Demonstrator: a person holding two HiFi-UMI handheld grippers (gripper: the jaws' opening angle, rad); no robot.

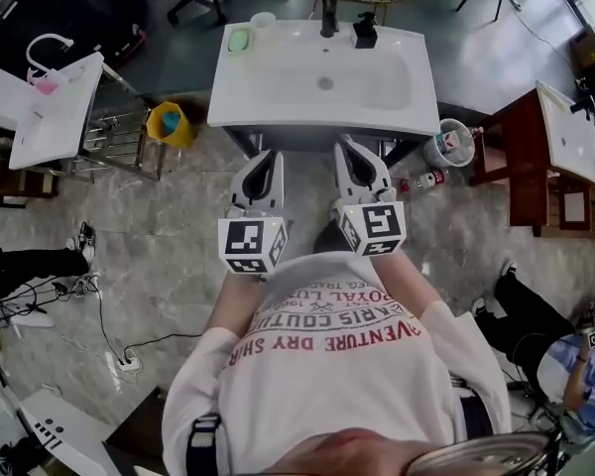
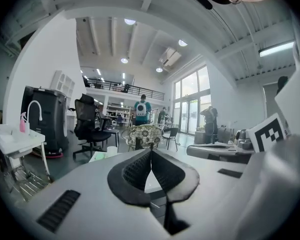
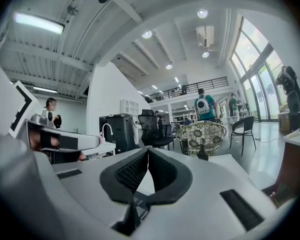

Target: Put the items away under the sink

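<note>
1. Tools: left gripper has jaws pressed together w/ nothing between them. Right gripper is the same, tips meeting, nothing pinched.
2. Both are held side by side at the near edge of the white washbasin, pointing far across it. Can't tell if the tips touch the rim.
3. Task things: unclear which ones count.
   - On the basin top: green soap dish at far left and a white cup just beside it.
   - Also there: a black pump bottle just right of the black faucet.
   - On the floor: yellow bucket left of the basin and a small pail to its right.
   - A red-and-white bottle lies near the pail.
   - Under-sink space is hidden by the bowl in the head view, so its contents can't be seen.
4. Stage (judgement): the very start, nothing picked up and nothing stowed as far as can be seen.
5. Risks (judgement):
   - Shut jaws reaching an item would shove it instead of taking it, so they need spreading first.
   - The pump bottle sits tight to the faucet. A wide approach could clip the faucet or tip the bottle into the bowl.
   - The soap dish is low and likely slick, so it may slip out of a pinch.
   - The lying bottle could roll away if nudged.
   - Stowing below the bowl is a blind reach, w/ a chance of hitting the rim or stand.
   - A cable on the floor near left is a trip risk.
</note>
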